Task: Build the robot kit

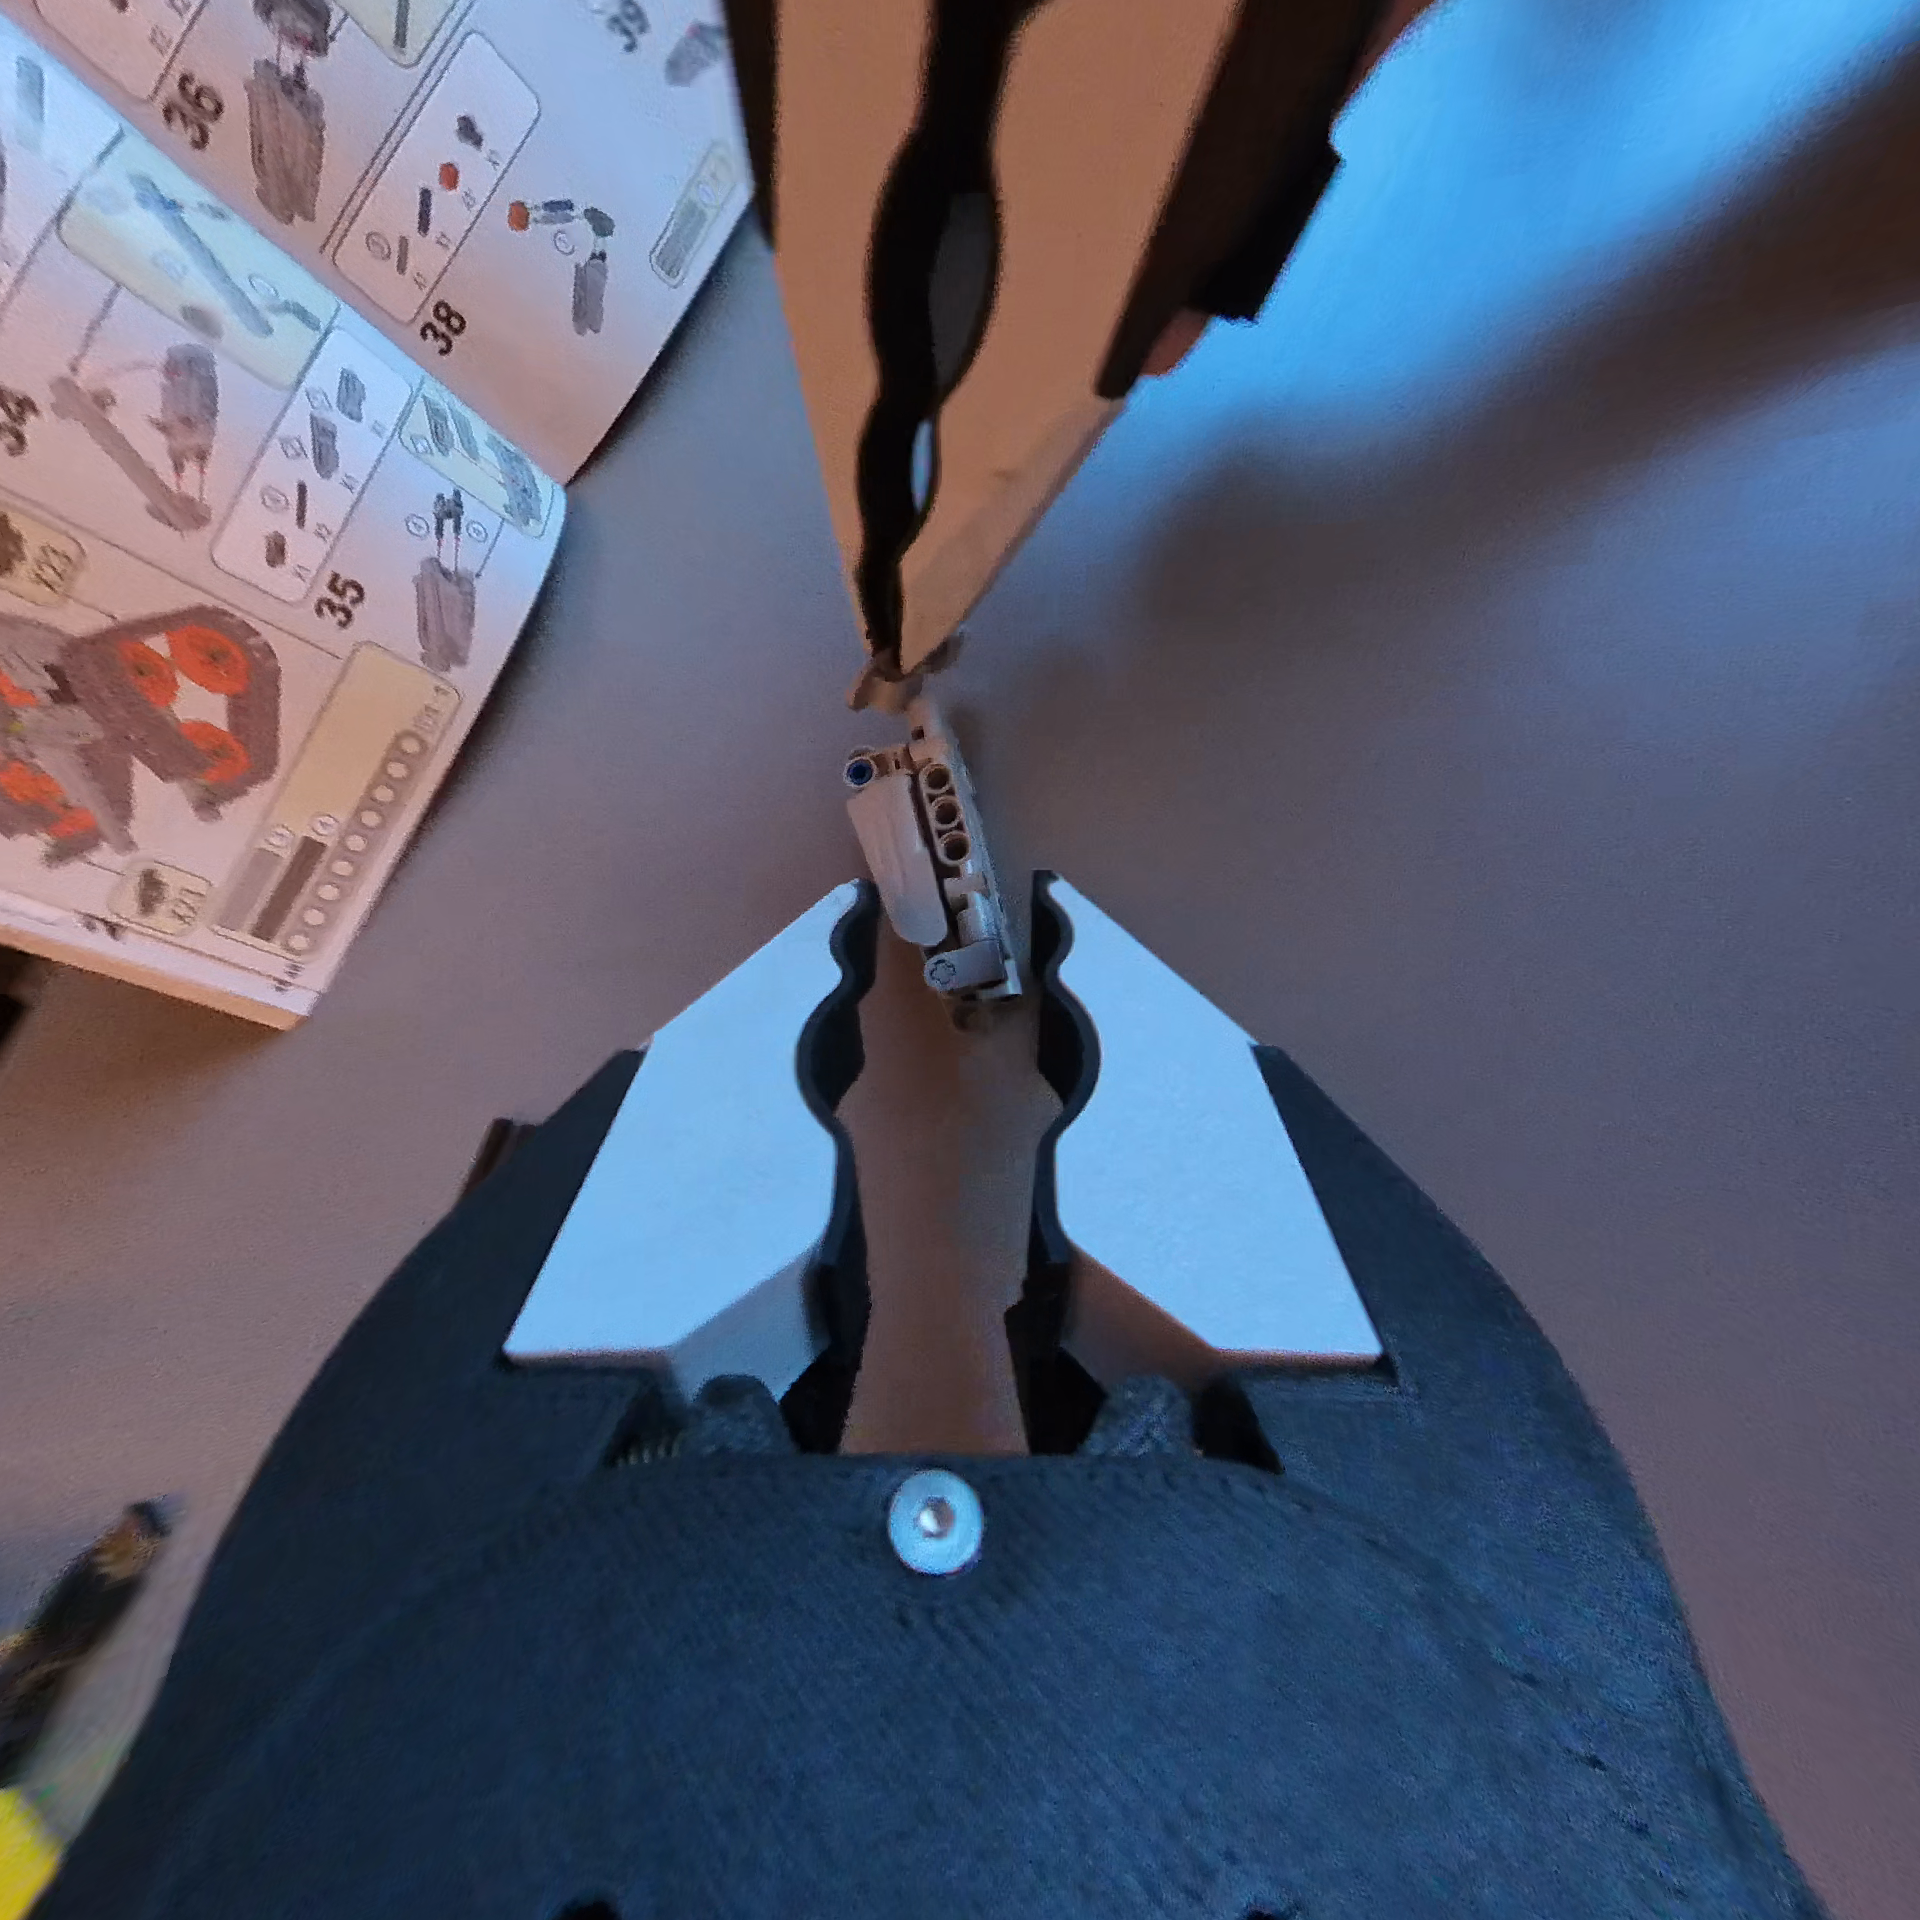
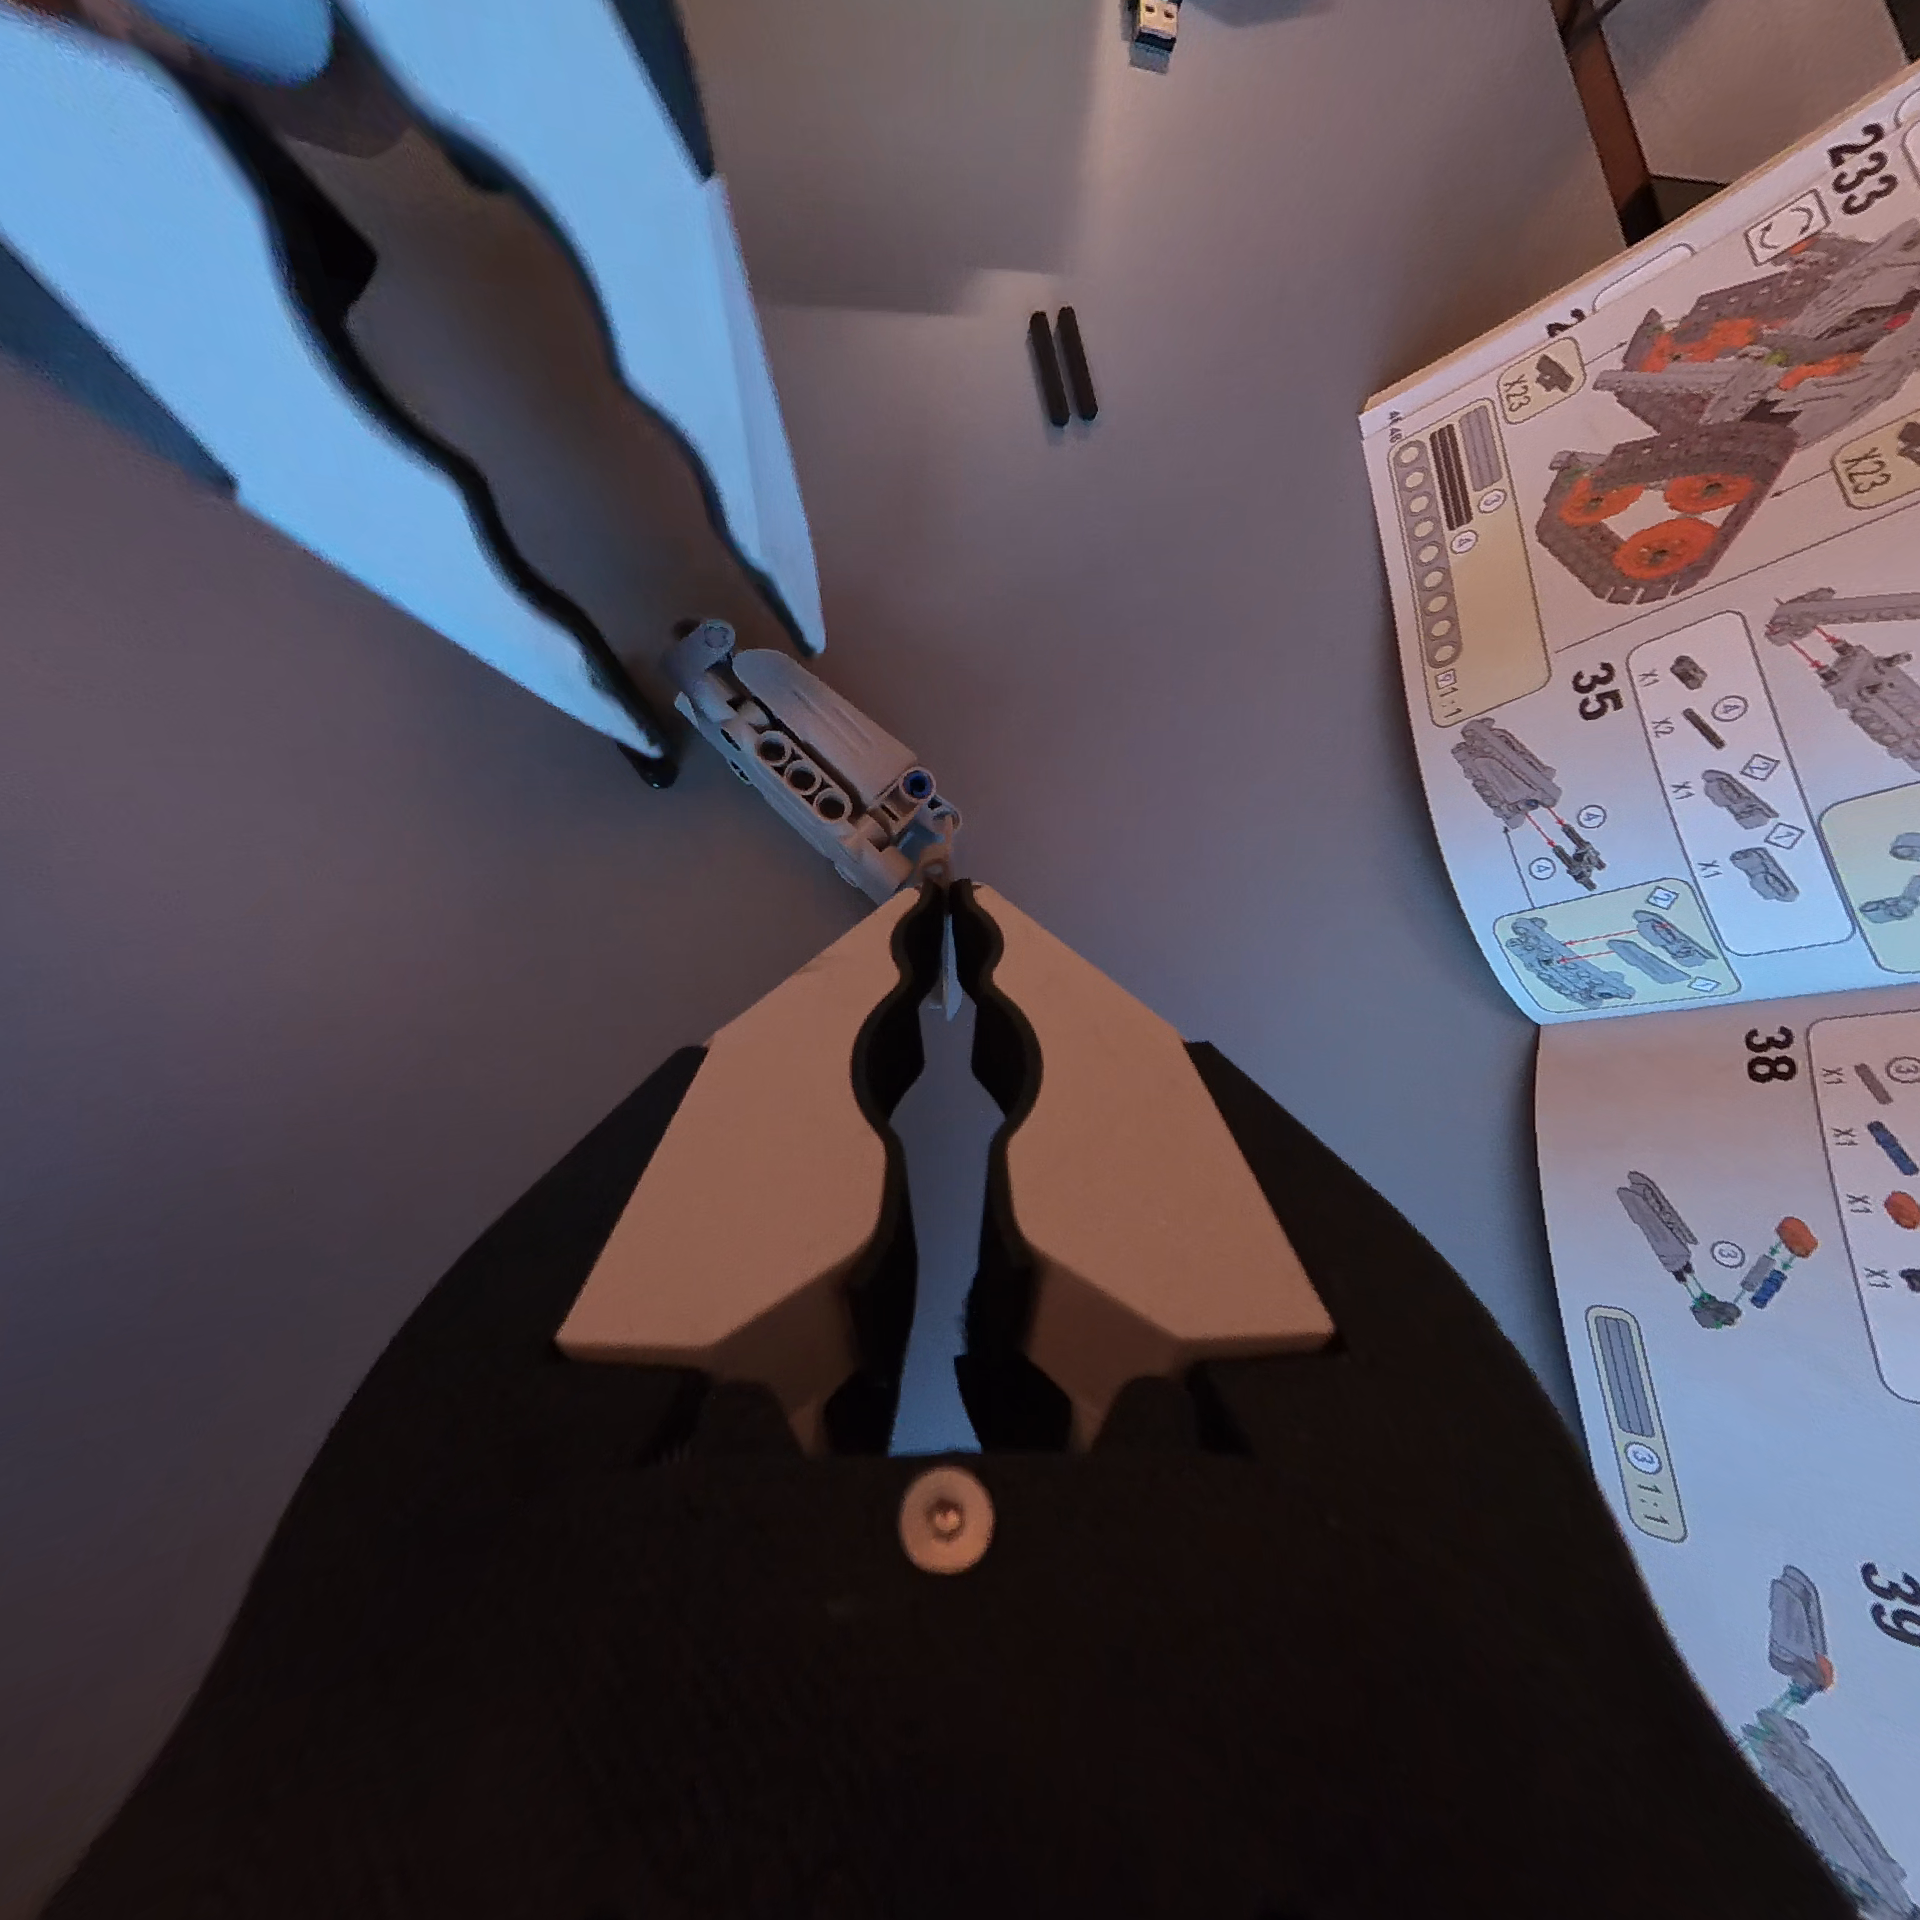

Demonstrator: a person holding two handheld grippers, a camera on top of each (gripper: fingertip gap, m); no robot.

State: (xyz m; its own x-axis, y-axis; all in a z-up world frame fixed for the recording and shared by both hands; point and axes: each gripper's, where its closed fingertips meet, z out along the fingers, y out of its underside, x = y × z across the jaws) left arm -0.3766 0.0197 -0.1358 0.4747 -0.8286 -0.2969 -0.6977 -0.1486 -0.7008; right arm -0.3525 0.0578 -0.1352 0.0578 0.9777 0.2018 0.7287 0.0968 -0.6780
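A small light-grey brick assembly (image 1: pixel 935 852) with a row of round holes and a blue pin lies on the grey table (image 1: pixel 1455 935). My left gripper (image 1: pixel 951 894) is open, and its fingertips stand on either side of the assembly's near end. My right gripper (image 2: pixel 948 894) is shut on a thin light piece (image 2: pixel 950 961) at the assembly's (image 2: pixel 810 758) other end. The right gripper also shows in the left wrist view (image 1: pixel 891 649), coming from above. The left gripper also shows in the right wrist view (image 2: pixel 732 712), at the upper left.
An open building-instruction booklet (image 1: pixel 260 468) lies left of the grippers; it also shows in the right wrist view (image 2: pixel 1714 727). Two black rods (image 2: pixel 1062 364) lie side by side farther back, with a USB plug (image 2: pixel 1158 26) beyond. A yellow and black object (image 1: pixel 62 1683) is at the lower left. Tip to tip, the grippers are about 5 cm apart. My left gripper's tips are some 25 cm from the USB plug (image 2: pixel 1158 26). Look for it in the left wrist view (image 1: pixel 138 1534) too.
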